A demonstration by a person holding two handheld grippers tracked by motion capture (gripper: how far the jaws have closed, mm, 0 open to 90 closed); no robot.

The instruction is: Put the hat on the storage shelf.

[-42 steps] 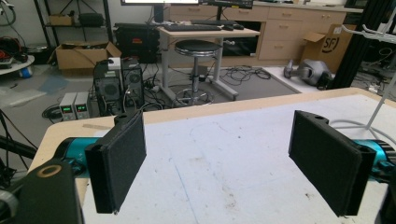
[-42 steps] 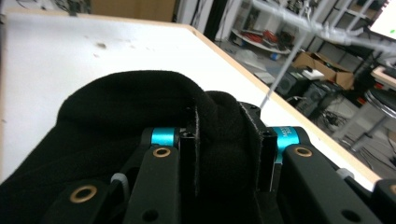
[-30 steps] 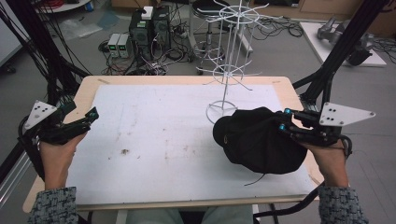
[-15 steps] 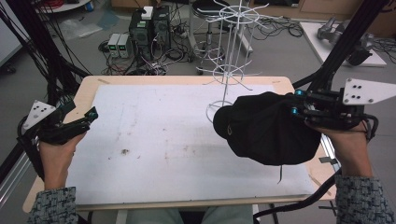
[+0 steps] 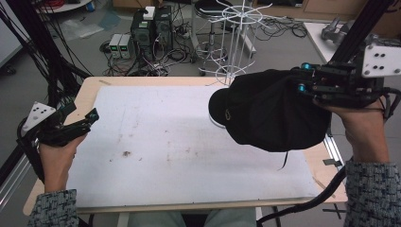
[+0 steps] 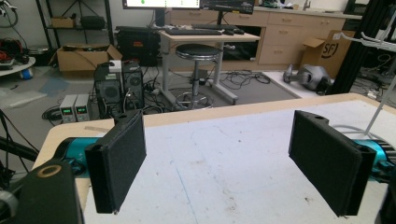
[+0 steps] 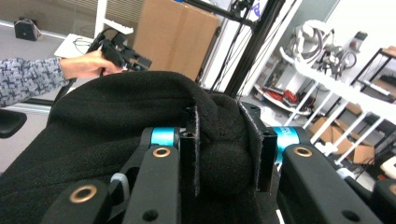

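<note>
A black cap [image 5: 269, 111] hangs in the air over the right half of the table, its brim pointing left. My right gripper [image 5: 302, 80] is shut on a bunched fold of the cap's crown [image 7: 226, 149], which fills the gap between the jaws in the right gripper view. My left gripper [image 5: 90, 116] rests at the table's left edge, open with nothing between its pads [image 6: 119, 163]. A white wire display rack [image 5: 234, 42] stands at the far edge of the table, behind the cap.
A white mat [image 5: 165, 146] covers the wooden table [image 5: 90, 90], with a few dark specks near its middle. Electronics boxes, cables and a stool [image 6: 201, 53] are on the floor beyond. Black frame posts rise at both sides.
My right gripper has lifted the cap off the mat and carried it upward. The left gripper has stayed where it was.
</note>
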